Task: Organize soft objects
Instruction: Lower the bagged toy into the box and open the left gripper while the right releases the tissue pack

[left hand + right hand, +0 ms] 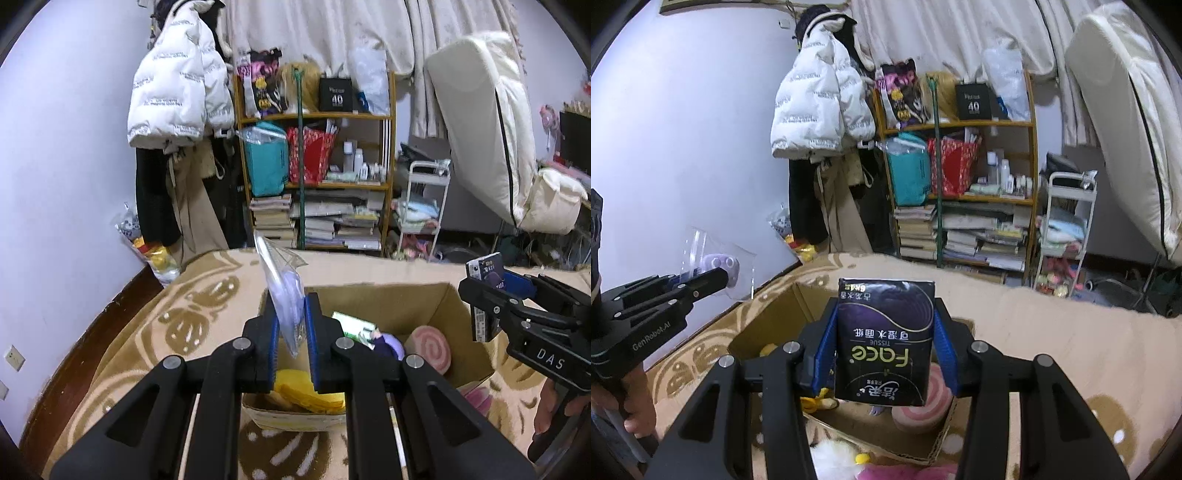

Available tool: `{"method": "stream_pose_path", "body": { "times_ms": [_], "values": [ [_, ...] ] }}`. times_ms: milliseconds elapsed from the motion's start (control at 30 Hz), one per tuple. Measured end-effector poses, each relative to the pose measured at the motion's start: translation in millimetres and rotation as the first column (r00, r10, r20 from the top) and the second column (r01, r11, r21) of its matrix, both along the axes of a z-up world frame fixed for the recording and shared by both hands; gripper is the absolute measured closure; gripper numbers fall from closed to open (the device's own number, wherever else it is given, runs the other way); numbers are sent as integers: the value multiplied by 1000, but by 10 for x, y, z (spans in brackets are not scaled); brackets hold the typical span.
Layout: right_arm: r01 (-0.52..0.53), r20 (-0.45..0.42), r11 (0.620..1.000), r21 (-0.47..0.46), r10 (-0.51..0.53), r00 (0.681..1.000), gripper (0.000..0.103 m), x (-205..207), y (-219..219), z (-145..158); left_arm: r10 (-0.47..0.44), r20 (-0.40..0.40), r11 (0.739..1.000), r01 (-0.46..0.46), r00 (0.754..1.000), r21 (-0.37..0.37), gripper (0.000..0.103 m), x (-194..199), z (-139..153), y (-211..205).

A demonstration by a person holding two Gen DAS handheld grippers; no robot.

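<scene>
Clear plastic bag (281, 291), left wrist view: pinched upright between the blue pads (273, 338) of the left gripper (291, 332), fingers closed on its lower edge, a pale purple item inside. Carried by the edge, likely so the limp film hangs free for dropping.
Box (436, 306), cardboard, open-topped: directly below and beyond the fingertips. Contents: yellow plush (306, 391) under the fingers, pink swirl cushion (430, 350) to their right, a purple toy (386, 343) between. Judged the collecting bin for soft goods.
Right gripper (484, 306): at far right, over the box's right wall, clamping a dark pack.

Tissue pack (884, 341), right wrist view: dark wrapper, print upside down, gripped squarely by its two sides between the right gripper's (886, 343) closed fingers; wide grip suits a squashy pack.
Box (768, 325): below the fingertips; the cushion (923, 410) shows under the pack.
Left gripper (726, 275): far left of the fingers, bag (716, 266) held up, over the box's left corner.
</scene>
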State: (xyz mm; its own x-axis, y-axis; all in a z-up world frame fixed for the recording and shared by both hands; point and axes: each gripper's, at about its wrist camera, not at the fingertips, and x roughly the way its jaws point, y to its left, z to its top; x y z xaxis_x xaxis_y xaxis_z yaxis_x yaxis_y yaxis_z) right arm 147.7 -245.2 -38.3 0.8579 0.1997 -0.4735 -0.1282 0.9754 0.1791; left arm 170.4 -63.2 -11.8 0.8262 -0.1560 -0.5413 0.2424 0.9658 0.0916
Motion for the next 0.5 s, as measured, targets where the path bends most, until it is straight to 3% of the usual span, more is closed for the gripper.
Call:
{"method": "stream_pose_path", "body": {
  "times_ms": [500],
  "values": [
    [-15,-126,1000,13,16,992,52,196,-19,-384,-30,-122,999,32,992,15,86,155,-374,-130]
  ]
}}
